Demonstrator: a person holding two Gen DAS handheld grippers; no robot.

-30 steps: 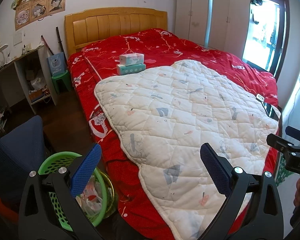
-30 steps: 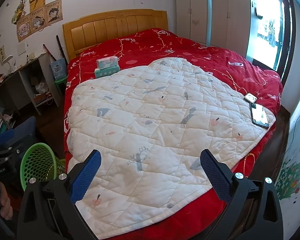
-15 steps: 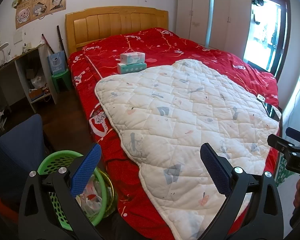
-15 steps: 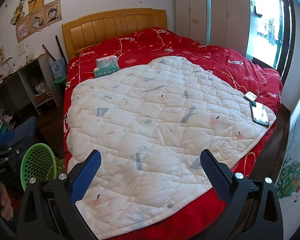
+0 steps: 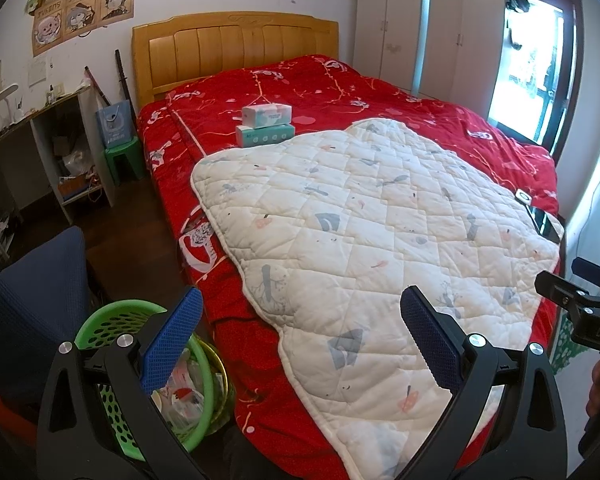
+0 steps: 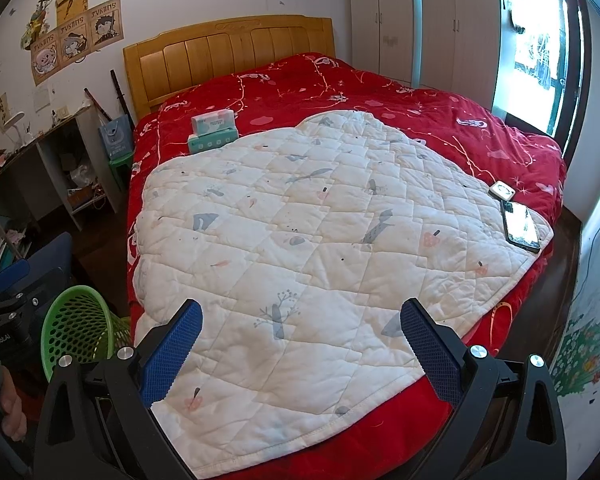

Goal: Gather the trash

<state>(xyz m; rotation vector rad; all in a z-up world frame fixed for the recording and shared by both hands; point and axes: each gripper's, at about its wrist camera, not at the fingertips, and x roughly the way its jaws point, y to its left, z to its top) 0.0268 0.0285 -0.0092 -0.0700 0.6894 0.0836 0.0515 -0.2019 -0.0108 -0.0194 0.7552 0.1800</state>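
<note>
Left wrist view: two tissue packs (image 5: 266, 125) sitting stacked near the bed's (image 5: 440, 128) headboard edge, one green basket (image 5: 112, 322) beside its foot corner, left gripper (image 5: 300, 340) and right gripper (image 6: 300, 340) both hanging wide open, gripping nothing.

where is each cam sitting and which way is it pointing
Left wrist: on the left gripper, at the bed's near left corner, facing the headboard; its open blue fingers, the green basket below, and the right gripper at the right edge show.
Right wrist: on the right gripper, at the foot of the bed, facing the headboard; its open fingers, the left gripper and a hand at the left edge show.
Shared: white quilt, tissue boxes, phone, basket.
</note>
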